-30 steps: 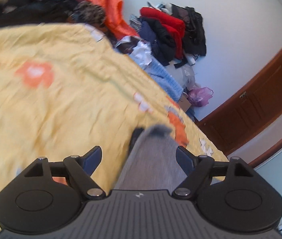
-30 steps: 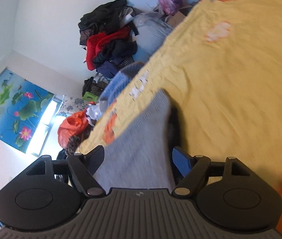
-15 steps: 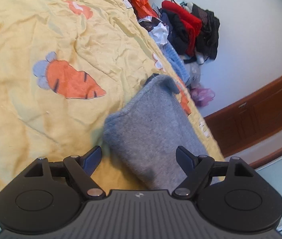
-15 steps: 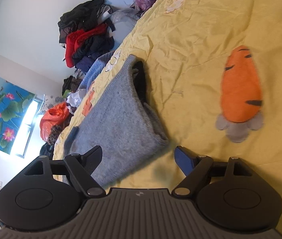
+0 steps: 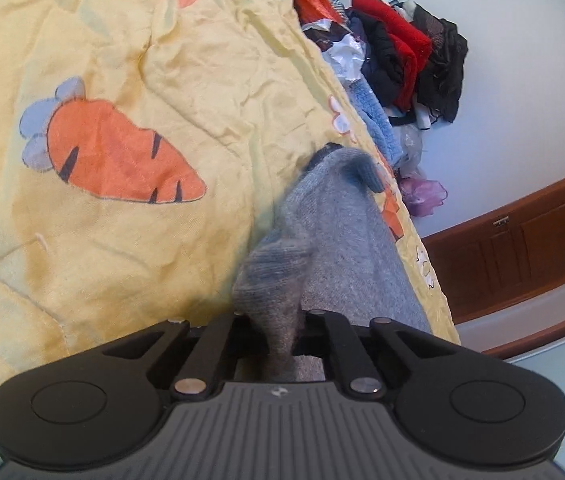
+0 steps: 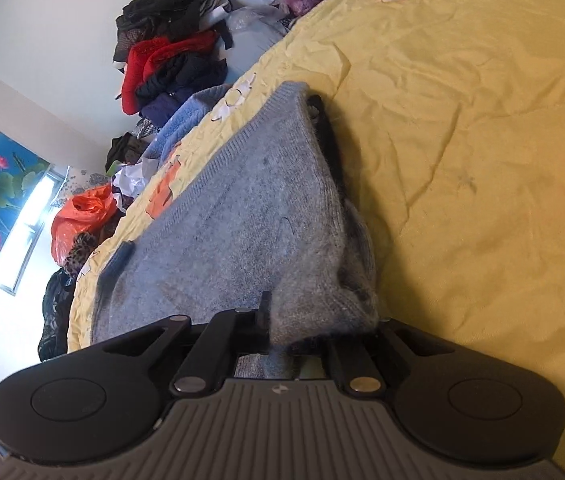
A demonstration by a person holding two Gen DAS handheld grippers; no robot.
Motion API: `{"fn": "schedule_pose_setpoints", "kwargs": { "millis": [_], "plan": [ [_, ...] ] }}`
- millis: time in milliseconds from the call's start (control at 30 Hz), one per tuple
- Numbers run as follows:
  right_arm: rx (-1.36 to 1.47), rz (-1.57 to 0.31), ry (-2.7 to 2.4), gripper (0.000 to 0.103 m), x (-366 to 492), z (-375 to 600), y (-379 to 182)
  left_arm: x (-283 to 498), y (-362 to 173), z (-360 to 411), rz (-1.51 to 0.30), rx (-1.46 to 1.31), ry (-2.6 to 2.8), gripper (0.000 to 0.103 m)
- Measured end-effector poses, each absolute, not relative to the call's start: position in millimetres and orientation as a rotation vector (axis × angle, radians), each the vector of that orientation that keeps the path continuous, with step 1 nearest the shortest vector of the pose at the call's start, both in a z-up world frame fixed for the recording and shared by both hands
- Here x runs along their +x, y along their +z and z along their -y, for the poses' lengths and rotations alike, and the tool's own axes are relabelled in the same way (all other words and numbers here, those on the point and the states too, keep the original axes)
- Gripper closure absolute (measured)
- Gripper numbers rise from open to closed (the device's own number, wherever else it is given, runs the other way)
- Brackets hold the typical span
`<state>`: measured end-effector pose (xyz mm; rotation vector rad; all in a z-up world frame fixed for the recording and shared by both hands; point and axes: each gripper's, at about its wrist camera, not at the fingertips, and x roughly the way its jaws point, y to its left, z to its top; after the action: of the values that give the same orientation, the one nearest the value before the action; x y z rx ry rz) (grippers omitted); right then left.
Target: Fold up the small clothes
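A grey knitted garment [image 5: 346, 248] lies folded on a yellow bedspread [image 5: 130, 240] with carrot prints. My left gripper [image 5: 276, 320] is shut on a bunched near corner of it. In the right wrist view the same grey garment [image 6: 242, 216] stretches away from me, with a dark lining showing along its right edge. My right gripper [image 6: 282, 326] is shut on its near edge. The fingertips of both grippers are hidden in the wool.
A pile of red, black and blue clothes [image 5: 398, 60] lies past the bed's far edge against the wall; it also shows in the right wrist view [image 6: 170, 64]. An orange plastic bag [image 6: 82, 216] and a wooden door [image 5: 530, 248] are beyond the bed.
Both grippers were open just short of the grey garment. They have closed on its near edge, and the left one has bunched up a corner.
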<state>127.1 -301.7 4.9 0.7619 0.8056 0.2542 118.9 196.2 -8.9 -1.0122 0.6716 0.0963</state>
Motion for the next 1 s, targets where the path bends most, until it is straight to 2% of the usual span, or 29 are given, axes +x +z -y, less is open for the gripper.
{"fn": "schedule_pose_setpoints", "kwargs": {
  "millis": [333, 467, 600, 633, 700, 733, 767, 800, 833, 867, 900, 1000],
  "plan": [
    [0.749, -0.709, 0.403, 0.089, 75, 332, 64, 52, 48, -205, -0.652, -0.961, -0.068, 0.099],
    [0.731, -0.759, 0.468, 0.089, 18, 345, 67, -6, 40, -208, -0.722, -0.909, -0.079, 0.099],
    [0.735, -0.855, 0.450, 0.089, -32, 357, 47, -48, 12, -212, -0.839, -0.888, -0.056, 0.098],
    [0.749, -0.875, 0.434, 0.088, -39, 359, 40, -52, 7, -211, -0.861, -0.862, -0.049, 0.095],
    [0.779, -0.915, 0.393, 0.079, -48, 363, 26, -58, 6, -211, -0.874, -0.784, -0.033, 0.094],
    [0.782, -0.922, 0.357, 0.064, -51, 366, 23, -58, 12, -215, -0.879, -0.754, -0.039, 0.088],
    [0.784, -0.920, 0.340, 0.049, -52, 369, 25, -57, 20, -219, -0.882, -0.719, -0.029, 0.076],
    [0.788, -0.902, 0.332, 0.042, -51, 376, 30, -57, 30, -225, -0.865, -0.680, -0.010, 0.069],
    [0.787, -0.864, 0.317, 0.033, -51, 384, 38, -56, 42, -232, -0.820, -0.642, 0.021, 0.052],
    [0.774, -0.819, 0.297, 0.030, -48, 392, 47, -55, 54, -239, -0.762, -0.610, 0.055, 0.035],
    [0.751, -0.781, 0.282, 0.029, -42, 400, 55, -48, 66, -244, -0.702, -0.576, 0.081, 0.030],
    [0.670, -0.748, 0.262, 0.029, -1, 408, 70, -1, 86, -241, -0.643, -0.445, 0.057, 0.029]
  ]
}}
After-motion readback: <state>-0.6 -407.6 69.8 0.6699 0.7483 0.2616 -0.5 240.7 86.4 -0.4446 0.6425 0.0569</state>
